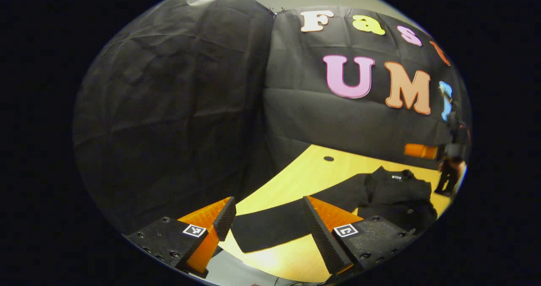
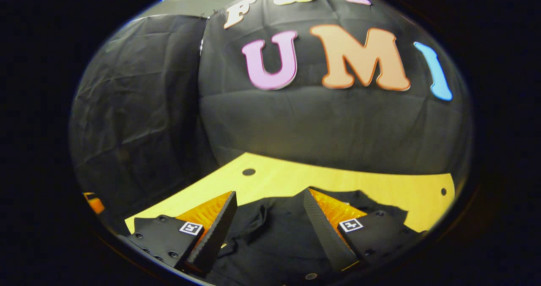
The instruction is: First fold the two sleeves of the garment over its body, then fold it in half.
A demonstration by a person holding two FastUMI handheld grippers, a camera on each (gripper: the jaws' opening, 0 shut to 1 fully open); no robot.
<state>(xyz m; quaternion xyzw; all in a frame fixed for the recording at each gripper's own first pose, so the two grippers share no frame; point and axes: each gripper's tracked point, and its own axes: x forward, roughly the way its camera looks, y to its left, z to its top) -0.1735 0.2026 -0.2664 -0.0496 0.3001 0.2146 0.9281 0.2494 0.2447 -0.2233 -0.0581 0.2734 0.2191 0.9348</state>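
Just ahead of the spread left claw, the garment's sleeve lies crosswise; right claw spread too.

Yellow table — black garment spread flat

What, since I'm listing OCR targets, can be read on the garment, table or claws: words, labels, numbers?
No readable words or numbers.
left claw: square black-and-white markers, patterns only.
right claw: same kind of pattern squares.
black garment: pale collar tag, too small to read.
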